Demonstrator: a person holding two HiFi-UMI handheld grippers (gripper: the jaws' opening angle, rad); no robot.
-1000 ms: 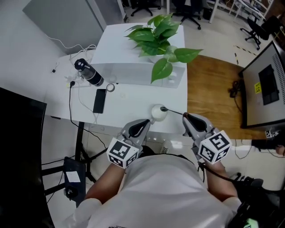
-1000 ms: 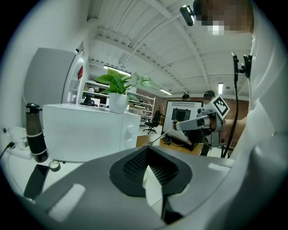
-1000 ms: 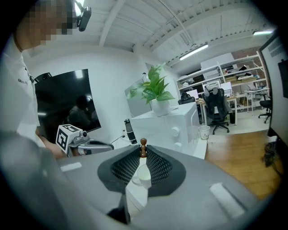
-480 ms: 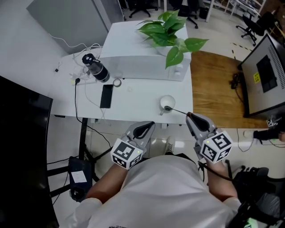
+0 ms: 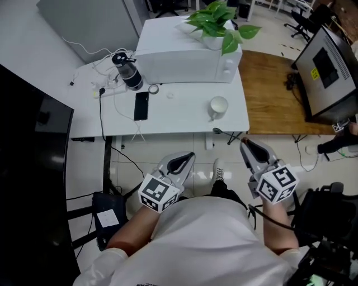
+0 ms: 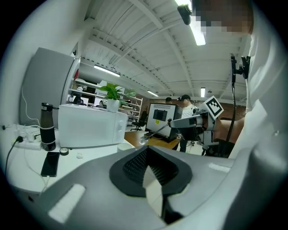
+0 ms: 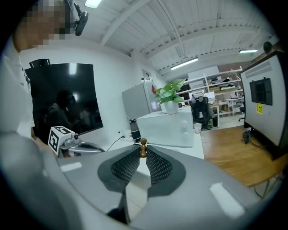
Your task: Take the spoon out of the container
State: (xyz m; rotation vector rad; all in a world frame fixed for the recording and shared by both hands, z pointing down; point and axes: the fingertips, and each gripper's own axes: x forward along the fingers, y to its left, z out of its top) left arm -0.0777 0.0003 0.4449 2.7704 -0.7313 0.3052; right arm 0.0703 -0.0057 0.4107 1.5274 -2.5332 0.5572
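A white cup [image 5: 218,106] stands near the right front of the white table [image 5: 179,120]. The thin metal spoon [image 5: 225,133] is outside the cup and hangs in the air just beyond the table's front edge. My right gripper [image 5: 245,143] is shut on its handle. The handle's brown knobbed end [image 7: 143,147] sticks up between the right gripper [image 7: 143,152] tips. In the left gripper view the spoon [image 6: 155,133] points left from the right gripper [image 6: 180,122]. My left gripper [image 5: 187,158] is held low off the table, its jaws [image 6: 146,149] together and holding nothing.
On the table are a white microwave [image 5: 187,58] with a leafy plant [image 5: 218,17] on top, a black bottle [image 5: 127,71], a phone [image 5: 141,106], a tape roll [image 5: 152,89] and cables. A dark screen [image 5: 33,156] is at the left and a monitor [image 5: 327,61] at the right.
The spoon's bowl was in the cup; now it is out and drawn back past the table's front edge. Both grippers and the view have pulled away from the table.
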